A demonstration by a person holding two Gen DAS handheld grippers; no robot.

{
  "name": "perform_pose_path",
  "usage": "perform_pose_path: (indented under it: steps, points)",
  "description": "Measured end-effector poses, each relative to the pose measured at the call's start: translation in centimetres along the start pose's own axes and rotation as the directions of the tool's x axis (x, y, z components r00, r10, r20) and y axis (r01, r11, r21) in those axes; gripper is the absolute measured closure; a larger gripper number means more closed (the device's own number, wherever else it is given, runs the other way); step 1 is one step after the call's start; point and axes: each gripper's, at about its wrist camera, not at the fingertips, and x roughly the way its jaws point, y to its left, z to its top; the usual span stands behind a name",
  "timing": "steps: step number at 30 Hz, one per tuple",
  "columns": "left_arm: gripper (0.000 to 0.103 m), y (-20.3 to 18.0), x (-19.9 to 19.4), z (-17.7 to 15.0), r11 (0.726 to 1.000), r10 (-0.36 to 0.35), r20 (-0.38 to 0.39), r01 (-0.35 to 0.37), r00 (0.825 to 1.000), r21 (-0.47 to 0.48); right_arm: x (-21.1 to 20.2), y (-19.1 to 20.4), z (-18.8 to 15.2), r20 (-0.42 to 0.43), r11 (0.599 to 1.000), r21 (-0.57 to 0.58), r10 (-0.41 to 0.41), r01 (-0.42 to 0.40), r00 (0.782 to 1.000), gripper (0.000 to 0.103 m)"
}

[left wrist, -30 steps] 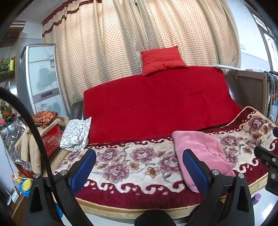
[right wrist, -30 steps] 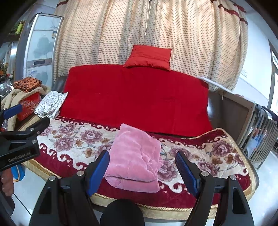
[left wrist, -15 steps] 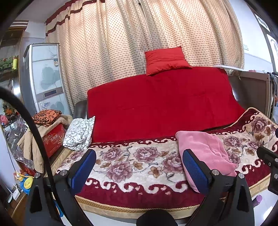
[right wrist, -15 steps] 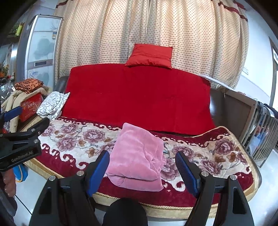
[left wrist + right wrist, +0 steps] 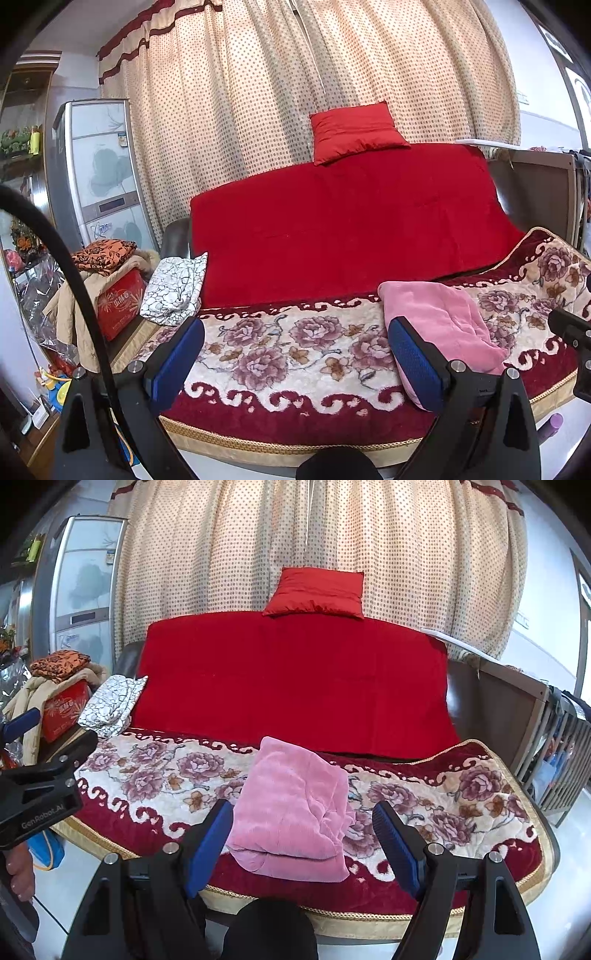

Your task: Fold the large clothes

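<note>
On the sofa point(image 5: 491, 797), the pink garment point(image 5: 295, 812) lies folded near the front edge, while your left gripper point(image 5: 295, 354) and right gripper point(image 5: 303, 834) hover clear, jaws apart, suggesting folding is finished and only tidying remains.

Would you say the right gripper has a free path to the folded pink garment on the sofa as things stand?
Probably yes. The right gripper is open and faces the pink garment, which lies near the front edge of the floral blanket; nothing lies between them.
</note>
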Motion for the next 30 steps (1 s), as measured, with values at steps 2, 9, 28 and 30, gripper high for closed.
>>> perform_pose_path:
  steps: [2, 9, 28, 30]
  points:
    - [0.003, 0.0, -0.1, 0.0, 1.0, 0.003, 0.003, -0.003, 1.0, 0.001, 0.0, 0.0, 0.0, -0.003, 1.0, 0.002, 0.002, -0.001, 1.0, 0.022]
    - [0.003, -0.2, -0.4, 0.1, 1.0, 0.002, 0.009, -0.002, 1.0, 0.011, -0.3, -0.2, 0.1, -0.002, 1.0, 0.015, 0.007, -0.007, 1.0, 0.022]
    - [0.003, -0.3, -1.2, 0.1, 1.0, -0.002, 0.023, 0.002, 1.0, 0.022, -0.8, -0.7, 0.0, 0.004, 0.999, 0.035, -0.001, 0.001, 1.0, 0.022]
    - [0.003, -0.3, -1.3, 0.1, 1.0, -0.005, 0.023, 0.004, 1.0, 0.024, -0.9, -0.7, 0.0, 0.006, 0.999, 0.04, -0.002, 0.002, 1.0, 0.022]
